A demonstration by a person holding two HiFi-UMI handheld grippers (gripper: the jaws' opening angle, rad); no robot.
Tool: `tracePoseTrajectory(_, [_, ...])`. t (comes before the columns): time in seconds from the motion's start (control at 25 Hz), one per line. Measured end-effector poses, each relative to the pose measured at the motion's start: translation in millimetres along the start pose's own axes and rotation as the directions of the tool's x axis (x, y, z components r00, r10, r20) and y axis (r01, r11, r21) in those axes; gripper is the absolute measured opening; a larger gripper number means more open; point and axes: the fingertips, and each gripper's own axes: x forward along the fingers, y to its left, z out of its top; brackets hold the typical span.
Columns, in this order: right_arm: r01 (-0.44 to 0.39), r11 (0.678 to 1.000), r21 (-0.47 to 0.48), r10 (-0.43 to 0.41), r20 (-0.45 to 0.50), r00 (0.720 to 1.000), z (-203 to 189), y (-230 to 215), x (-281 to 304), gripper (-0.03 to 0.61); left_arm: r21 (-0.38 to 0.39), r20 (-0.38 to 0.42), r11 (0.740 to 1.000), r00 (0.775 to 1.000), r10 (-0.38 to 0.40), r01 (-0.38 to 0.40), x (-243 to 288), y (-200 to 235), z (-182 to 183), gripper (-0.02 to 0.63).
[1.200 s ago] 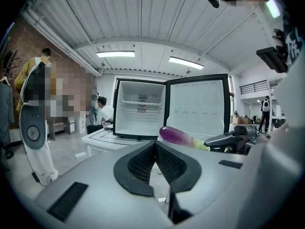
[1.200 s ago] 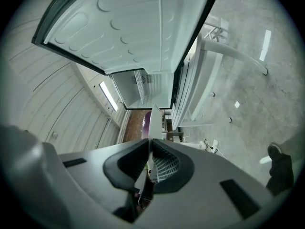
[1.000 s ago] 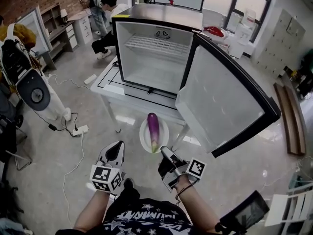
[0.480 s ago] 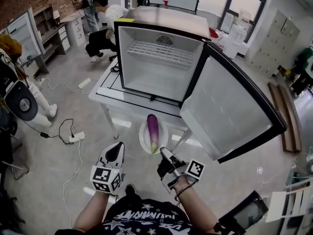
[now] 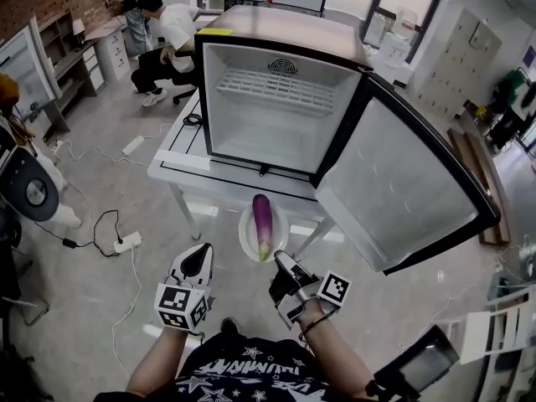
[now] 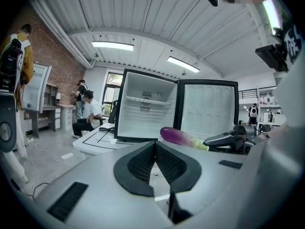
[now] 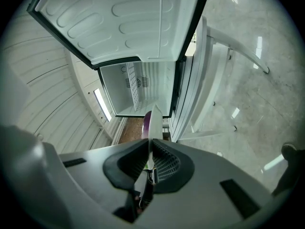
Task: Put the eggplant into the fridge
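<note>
The eggplant [image 5: 262,220] lies lengthwise on a white plate [image 5: 245,234] at the centre of the head view, just below the near edge of the white worktop [image 5: 180,153] that carries the open fridge [image 5: 276,36]. The right gripper [image 5: 280,263], at lower centre, has its jaws clenched on the plate's near rim. The left gripper [image 5: 198,255], at lower left, has its jaws pressed together on nothing. The fridge door [image 5: 402,182] stands wide open at the right.
</note>
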Motion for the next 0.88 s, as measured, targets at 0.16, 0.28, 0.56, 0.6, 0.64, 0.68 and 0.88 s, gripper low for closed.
tracePoseTrajectory(0.16, [-0.003, 1.0, 0.001, 0.003, 0.018, 1.0, -9.3, -0.5, 16.1, 0.021, 0.01, -0.006, 1.0, 1.0, -0.012, 0.012, 1.5, 20.2, 1.4, 0.009])
tracePoseTrajectory(0.28, [-0.004, 1.0, 0.002, 0.004, 0.03, 1.0, -14.2, -1.5, 26.6, 0.021, 0.034, -0.009, 0.999, 1.0, -0.021, 0.022, 5.1, 32.0, 2.4, 0.009])
tracePoseTrajectory(0.56, [-0.013, 1.0, 0.002, 0.013, 0.048, 0.999, -18.5, 3.0, 44.9, 0.021, 0.014, 0.007, 0.999, 0.999, -0.033, 0.033, 9.8, 52.8, 5.7, 0.009])
tracePoseTrajectory(0.6, [-0.011, 1.0, 0.003, 0.011, 0.047, 0.999, -18.8, 3.6, 46.1, 0.021, 0.007, 0.005, 0.999, 0.999, -0.032, 0.032, 9.6, 54.2, 5.1, 0.009])
tracePoseTrajectory(0.64, [-0.007, 1.0, 0.003, 0.007, 0.045, 0.999, -18.8, 3.7, 46.9, 0.021, -0.002, 0.002, 1.0, 1.0, -0.031, 0.031, 9.3, 55.1, 4.1, 0.009])
tracePoseTrajectory(0.68, [-0.004, 1.0, 0.003, 0.003, 0.043, 0.999, -18.2, 3.2, 48.1, 0.021, -0.009, -0.001, 1.0, 1.0, -0.03, 0.03, 9.3, 55.9, 2.9, 0.009])
tracePoseTrajectory(0.88, [0.0, 1.0, 0.025, -0.001, 0.035, 0.999, -12.1, -10.0, 64.4, 0.021, -0.027, -0.031, 1.0, 0.999, -0.013, 0.012, 22.3, 69.7, -15.9, 0.009])
